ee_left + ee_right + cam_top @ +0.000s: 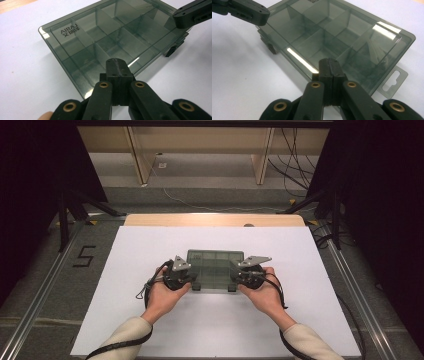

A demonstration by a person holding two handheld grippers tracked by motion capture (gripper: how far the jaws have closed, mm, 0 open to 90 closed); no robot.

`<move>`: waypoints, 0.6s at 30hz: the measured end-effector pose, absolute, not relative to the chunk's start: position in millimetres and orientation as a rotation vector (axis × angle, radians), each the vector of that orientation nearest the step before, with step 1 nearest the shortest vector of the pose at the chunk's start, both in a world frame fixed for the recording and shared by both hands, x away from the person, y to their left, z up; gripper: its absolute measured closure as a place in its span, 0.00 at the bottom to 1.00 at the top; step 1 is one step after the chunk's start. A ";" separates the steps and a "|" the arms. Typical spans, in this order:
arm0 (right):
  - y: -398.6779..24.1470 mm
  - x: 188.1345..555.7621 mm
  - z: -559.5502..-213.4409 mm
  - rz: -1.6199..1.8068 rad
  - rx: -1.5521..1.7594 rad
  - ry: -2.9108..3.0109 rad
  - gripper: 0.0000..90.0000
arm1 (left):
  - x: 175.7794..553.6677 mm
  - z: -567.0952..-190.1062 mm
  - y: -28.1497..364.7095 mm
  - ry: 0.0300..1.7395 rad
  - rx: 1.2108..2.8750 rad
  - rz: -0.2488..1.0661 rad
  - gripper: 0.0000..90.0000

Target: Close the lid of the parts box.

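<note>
A smoky transparent compartment box [215, 267] lies with its lid down on the white sheet [150, 250], and its dividers show through the lid [112, 32] [337, 32]. Two dark latches [196, 287] sit on its near side. My left gripper [191, 277] is shut with nothing held, its tips [117, 63] over the box's left end. My right gripper [236, 276] is shut and empty too, its tips [329, 62] over the right end. I cannot tell whether either touches the lid. Each gripper view shows the other gripper's jaw at a far corner of the box.
A clear hang tab [394, 81] sticks out from the box's end. The white sheet covers a wooden table [215, 219]. On the floor are a taped "5" [84, 256], black stand legs [75, 205] and cables [295, 165]. Wooden shelving [200, 150] stands beyond.
</note>
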State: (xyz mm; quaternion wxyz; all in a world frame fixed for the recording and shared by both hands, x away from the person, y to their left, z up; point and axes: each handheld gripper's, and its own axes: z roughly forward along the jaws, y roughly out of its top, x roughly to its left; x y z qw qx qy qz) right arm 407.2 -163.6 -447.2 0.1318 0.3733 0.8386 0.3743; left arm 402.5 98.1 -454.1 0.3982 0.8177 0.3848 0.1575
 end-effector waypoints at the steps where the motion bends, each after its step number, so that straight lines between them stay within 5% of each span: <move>1: -164.0 407.9 -448.7 1.083 1.059 2.427 1.00 | 402.4 -454.8 97.9 0.974 2.073 0.405 1.00; 18: -166.0 406.2 -449.8 1.100 1.072 2.409 0.93 | 401.1 -455.4 97.7 0.965 2.069 0.406 0.95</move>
